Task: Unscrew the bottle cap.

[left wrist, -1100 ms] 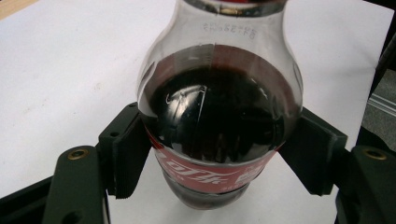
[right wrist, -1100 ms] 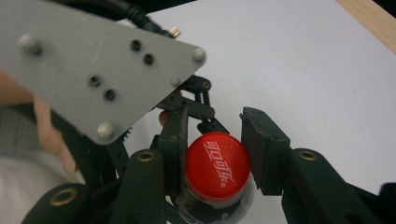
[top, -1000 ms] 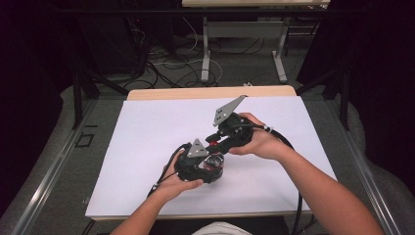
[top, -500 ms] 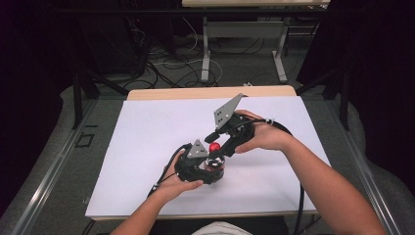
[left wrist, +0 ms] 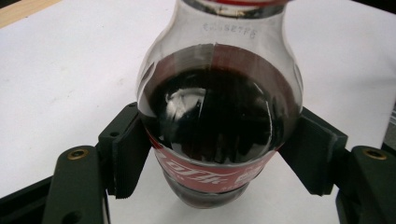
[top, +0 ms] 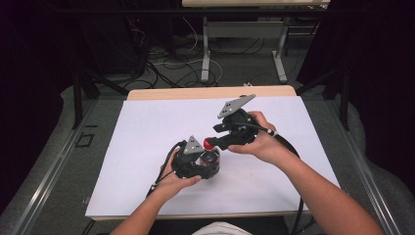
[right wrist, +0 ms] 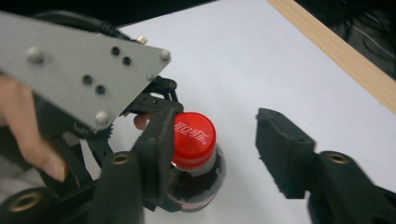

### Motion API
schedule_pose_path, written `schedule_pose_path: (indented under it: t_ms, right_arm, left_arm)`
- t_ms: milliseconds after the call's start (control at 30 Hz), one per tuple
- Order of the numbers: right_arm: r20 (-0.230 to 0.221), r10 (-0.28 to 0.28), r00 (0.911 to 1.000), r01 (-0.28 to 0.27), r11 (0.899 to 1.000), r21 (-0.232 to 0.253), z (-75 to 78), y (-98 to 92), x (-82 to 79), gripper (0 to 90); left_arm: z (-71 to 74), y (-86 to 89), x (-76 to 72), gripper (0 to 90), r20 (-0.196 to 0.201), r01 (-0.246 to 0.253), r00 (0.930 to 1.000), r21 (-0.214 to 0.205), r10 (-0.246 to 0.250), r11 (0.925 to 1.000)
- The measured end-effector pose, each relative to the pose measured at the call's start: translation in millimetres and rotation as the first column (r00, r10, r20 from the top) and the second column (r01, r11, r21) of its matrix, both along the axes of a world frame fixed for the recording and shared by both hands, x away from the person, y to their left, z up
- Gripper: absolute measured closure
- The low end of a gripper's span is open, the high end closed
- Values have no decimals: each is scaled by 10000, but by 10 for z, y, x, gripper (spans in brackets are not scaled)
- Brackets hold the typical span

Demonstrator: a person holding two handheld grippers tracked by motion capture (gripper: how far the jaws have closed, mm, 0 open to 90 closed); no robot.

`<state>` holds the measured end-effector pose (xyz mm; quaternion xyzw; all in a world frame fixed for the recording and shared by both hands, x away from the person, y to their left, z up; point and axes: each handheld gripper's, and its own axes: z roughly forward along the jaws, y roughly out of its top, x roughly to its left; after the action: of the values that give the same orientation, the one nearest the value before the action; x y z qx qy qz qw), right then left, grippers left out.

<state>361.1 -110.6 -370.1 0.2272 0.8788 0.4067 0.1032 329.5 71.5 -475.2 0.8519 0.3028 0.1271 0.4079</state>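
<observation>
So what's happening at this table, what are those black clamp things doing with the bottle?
A person is working on a small cola bottle that stands on the white table. The left gripper is clamped around the bottle's body to steady it. The right gripper is at the red cap: one jaw is against the cap, the other stands clear, and the jaws have just been closing. The cap is on the bottle.

Table light: white sheet [top: 147, 142] evenly bright; surroundings dark
Glare: pale highlights on cola bottle [left wrist: 219, 121] glass
Focus: grey plate [right wrist: 79, 70] and black pads soft; red cap [right wrist: 194, 140] sharper
</observation>
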Motion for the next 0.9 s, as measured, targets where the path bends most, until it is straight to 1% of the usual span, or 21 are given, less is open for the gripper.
schedule_pose_path:
  t_ms: [33,67,100,167,200,233,267,333,367,433,467,500,600,667,767,867,900]
  right_arm:
    - [-121,-335,9994,336,9994,100,-9,13,-15,492]
    - [-99,-551,9984,552,9983,183,-20,27,-22,503]
    - [-168,-803,9966,807,9964,259,-30,40,-31,516]
    - [-169,-1038,9945,1044,9937,408,-43,72,-43,519]
    - [-258,-1248,9918,1260,9908,485,-52,105,-57,527]
    - [-258,-1248,9918,1260,9908,485,-52,105,-57,527]
    - [-332,-1277,9913,1294,9901,537,-57,129,-64,529]
    - [-133,-1404,9900,1409,9891,422,-64,174,-79,537]
    - [-143,-1449,9893,1453,9888,353,-65,200,-93,541]
    - [-60,-1463,9892,1465,9888,286,-76,252,-117,578]
    - [41,-1496,9887,1495,9886,179,-83,271,-128,596]
    - [102,-1538,9880,1538,9881,43,-90,288,-136,597]
    - [26,-1612,9869,1613,9869,-88,-117,321,-139,604]
    - [57,-1660,9861,1660,9860,-158,-124,327,-133,624]
    - [-4,-1647,9863,1647,9862,-173,-126,322,-121,629]
    - [-142,-1457,9892,1454,9892,-175,-123,305,-97,631]
    - [-134,-1297,9915,1294,9914,-207,-122,299,-83,632]
  left_arm:
    - [-4,1,5,301,36,-30,10000,-23,30,10000]
    - [-5,3,8,301,48,-53,10000,-17,53,10000]
    - [-5,4,10,301,79,-71,9999,39,71,10000]
    - [-12,-6,7,301,68,-114,9999,-6,114,9999]
    - [-17,-12,6,301,89,-119,9999,-72,120,9999]
    - [-13,-12,7,301,107,-110,9999,19,110,9999]
    - [-14,-16,0,301,47,-127,9999,1,127,9999]
    - [-11,-24,-3,301,28,-133,9999,61,132,9999]
    - [-11,-27,-5,301,14,-146,9999,36,146,9999]
    - [-8,-21,-3,301,56,-144,9999,70,143,9999]
    - [-10,-19,1,301,143,-151,9998,3,151,9999]
    - [-9,-13,2,301,165,-157,9997,22,156,9999]
    - [-9,-9,3,301,133,-153,9998,72,152,9999]
    - [-10,-7,5,302,144,-158,9998,140,156,9998]
    - [-8,-6,7,302,87,-115,9999,194,114,9997]
    - [-9,-8,8,302,41,-83,10000,190,82,9998]
    - [-8,-8,8,302,33,-68,10000,211,67,9998]
